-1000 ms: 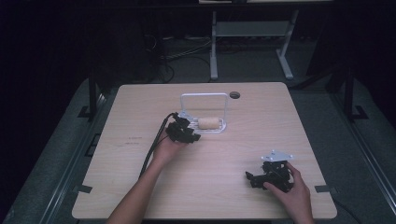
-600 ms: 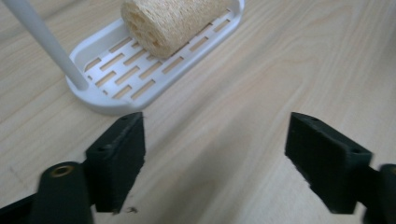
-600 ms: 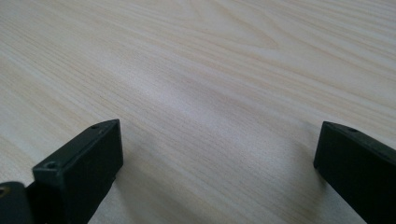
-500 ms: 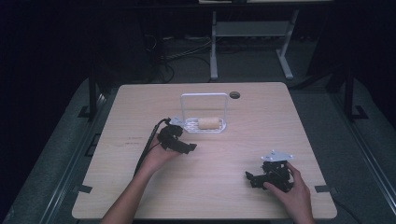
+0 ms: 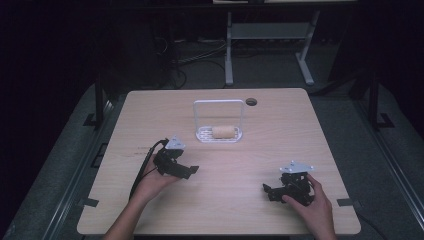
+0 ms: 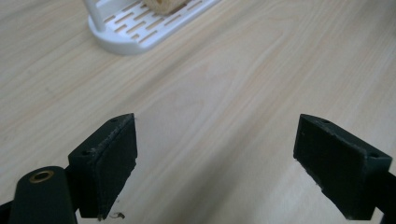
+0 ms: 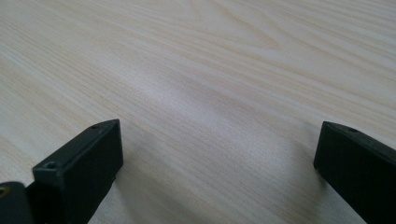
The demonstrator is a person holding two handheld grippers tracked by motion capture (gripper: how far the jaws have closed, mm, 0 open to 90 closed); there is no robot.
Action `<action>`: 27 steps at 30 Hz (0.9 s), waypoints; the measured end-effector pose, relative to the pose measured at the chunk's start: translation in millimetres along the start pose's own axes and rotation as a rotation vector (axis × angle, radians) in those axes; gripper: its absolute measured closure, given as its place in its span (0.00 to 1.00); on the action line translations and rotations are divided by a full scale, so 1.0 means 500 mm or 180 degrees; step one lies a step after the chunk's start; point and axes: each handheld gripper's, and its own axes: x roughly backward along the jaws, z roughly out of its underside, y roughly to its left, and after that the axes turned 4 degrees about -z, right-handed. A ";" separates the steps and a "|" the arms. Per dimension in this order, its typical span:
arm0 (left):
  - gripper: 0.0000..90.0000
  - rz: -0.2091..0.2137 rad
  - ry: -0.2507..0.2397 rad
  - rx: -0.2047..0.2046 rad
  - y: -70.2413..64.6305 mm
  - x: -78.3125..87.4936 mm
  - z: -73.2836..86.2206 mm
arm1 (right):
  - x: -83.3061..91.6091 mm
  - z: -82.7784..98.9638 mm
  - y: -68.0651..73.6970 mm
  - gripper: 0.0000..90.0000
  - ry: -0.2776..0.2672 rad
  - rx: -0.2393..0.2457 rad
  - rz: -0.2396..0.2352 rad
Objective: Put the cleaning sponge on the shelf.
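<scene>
White rack (image 5: 219,134) — roll (image 5: 223,132) inside

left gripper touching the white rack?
Apart. In the left gripper view, bare table lies between the open left gripper and the white rack; the high view shows the same gap.

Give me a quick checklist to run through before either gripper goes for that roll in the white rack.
1. Left gripper open: ok, jaws wide apart.
2. Right gripper open: ok, jaws wide apart.
3. Both empty: ok, just table between the jaws.
4. Roll in the white rack: ok, lying on its slatted base.
5. Rack's handle may block a grab from above: cannot tell.
6. Path from left gripper to rack: ok, bare tabletop between.
</scene>
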 end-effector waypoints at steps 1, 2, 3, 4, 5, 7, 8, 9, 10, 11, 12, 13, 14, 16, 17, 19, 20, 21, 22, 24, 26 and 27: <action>0.15 -0.0004 -0.0012 -0.0001 -0.002 0.006 0.007 | 0.000 0.000 0.000 0.01 0.0001 -0.0001 0.0000; 0.15 -0.0007 -0.0013 -0.0008 -0.003 0.011 0.013 | 0.000 0.000 0.000 0.01 0.0001 -0.0001 0.0000; 0.15 -0.0021 -0.0022 -0.0009 -0.005 0.018 0.021 | 0.000 0.000 0.000 0.01 0.0001 -0.0001 0.0000; 0.15 -0.0041 -0.0043 -0.0018 -0.007 0.024 0.029 | 0.000 0.000 0.000 0.01 0.0000 0.0000 0.0000; 0.15 -0.0061 -0.0059 -0.0011 -0.008 0.029 0.037 | 0.000 0.000 0.000 0.01 0.0001 -0.0002 -0.0001; 0.15 -0.0103 -0.0078 -0.0010 -0.008 0.040 0.054 | 0.000 0.000 0.000 0.01 0.0001 0.0001 -0.0001; 0.15 -0.0114 -0.0096 0.0004 -0.009 0.045 0.062 | 0.000 0.000 0.000 0.01 0.0002 0.0000 -0.0002; 0.15 -0.0117 -0.0110 0.0022 -0.009 0.050 0.070 | 0.000 0.000 0.000 0.01 0.0001 -0.0001 -0.0001; 0.15 -0.0133 -0.0119 0.0027 -0.009 0.054 0.078 | 0.000 0.000 0.000 0.01 0.0001 0.0002 -0.0001; 0.15 -0.0159 -0.0119 0.0025 -0.010 0.059 0.085 | 0.000 0.000 0.000 0.01 0.0000 0.0002 0.0000; 0.15 -0.0175 -0.0125 0.0016 -0.009 0.064 0.092 | 0.000 0.000 0.000 0.01 0.0002 0.0000 -0.0001; 0.15 -0.0202 -0.0143 0.0009 -0.009 0.069 0.100 | 0.000 0.000 0.000 0.01 0.0001 0.0000 -0.0001; 0.15 -0.0214 -0.0143 0.0004 -0.008 0.073 0.108 | 0.000 0.000 0.000 0.01 0.0002 0.0001 -0.0001; 0.15 -0.0235 -0.0148 0.0039 -0.008 0.079 0.124 | 0.000 0.000 0.000 0.01 0.0004 -0.0007 -0.0002; 0.15 -0.0252 -0.0132 0.0041 -0.008 0.081 0.132 | 0.000 0.000 0.001 0.01 -0.0001 -0.0017 -0.0002; 0.15 -0.0273 -0.0099 0.0056 -0.009 0.085 0.149 | 0.000 0.000 0.001 0.01 -0.0001 -0.0010 -0.0003; 0.15 -0.0286 -0.0095 0.0056 -0.009 0.086 0.155 | 0.000 0.000 0.000 0.01 0.0000 -0.0008 -0.0003; 0.15 -0.0303 -0.0090 0.0049 -0.009 0.088 0.162 | 0.000 0.000 0.000 0.01 -0.0001 -0.0009 -0.0003; 0.15 -0.0314 -0.0085 0.0055 -0.010 0.090 0.168 | 0.000 0.000 0.000 0.01 0.0000 -0.0008 -0.0004; 0.15 -0.0332 -0.0088 0.0057 -0.010 0.095 0.179 | 0.000 0.000 0.000 0.01 0.0008 -0.0007 -0.0003; 0.15 -0.0353 -0.0085 0.0067 -0.007 0.102 0.190 | 0.000 0.000 0.000 0.01 0.0006 -0.0008 -0.0004; 0.15 -0.0367 -0.0096 0.0079 -0.006 0.105 0.195 | 0.000 0.000 0.000 0.01 0.0005 -0.0007 -0.0004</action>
